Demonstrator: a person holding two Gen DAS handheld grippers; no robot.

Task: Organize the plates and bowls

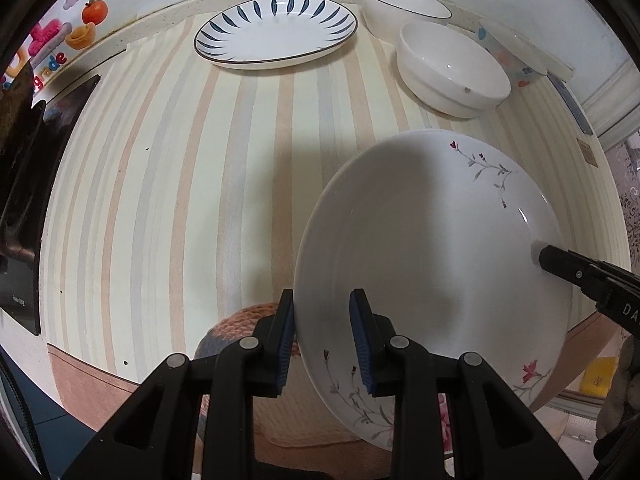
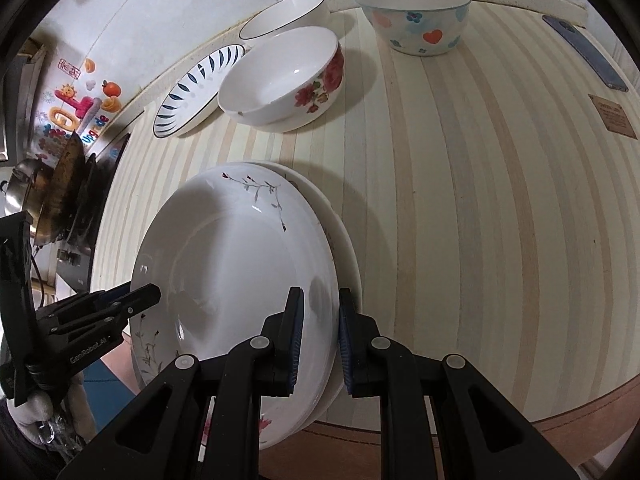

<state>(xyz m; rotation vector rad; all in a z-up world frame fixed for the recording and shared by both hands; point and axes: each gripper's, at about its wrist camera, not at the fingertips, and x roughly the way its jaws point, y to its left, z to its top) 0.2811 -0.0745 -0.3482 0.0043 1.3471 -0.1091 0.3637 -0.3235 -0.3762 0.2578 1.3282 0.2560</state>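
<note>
A white plate with a thin floral sprig (image 1: 432,248) is held between both grippers at the table's near edge. My left gripper (image 1: 322,340) is shut on its left rim. My right gripper (image 2: 320,340) is shut on its right rim, and appears in the left wrist view at the far rim (image 1: 560,264). In the right wrist view the plate (image 2: 236,264) lies on a second white plate (image 2: 344,240) beneath it. A blue-leaf plate (image 1: 276,32), a rose bowl (image 2: 280,80), a dark-rimmed white bowl (image 2: 284,16) and a hearts bowl (image 2: 416,16) stand at the back.
The striped tablecloth (image 1: 200,200) covers the table. A phone (image 2: 584,52) and a small brown card (image 2: 612,116) lie at the right. A stove with a dark wok (image 2: 60,184) stands left of the table. Stickers (image 1: 52,40) are on the wall.
</note>
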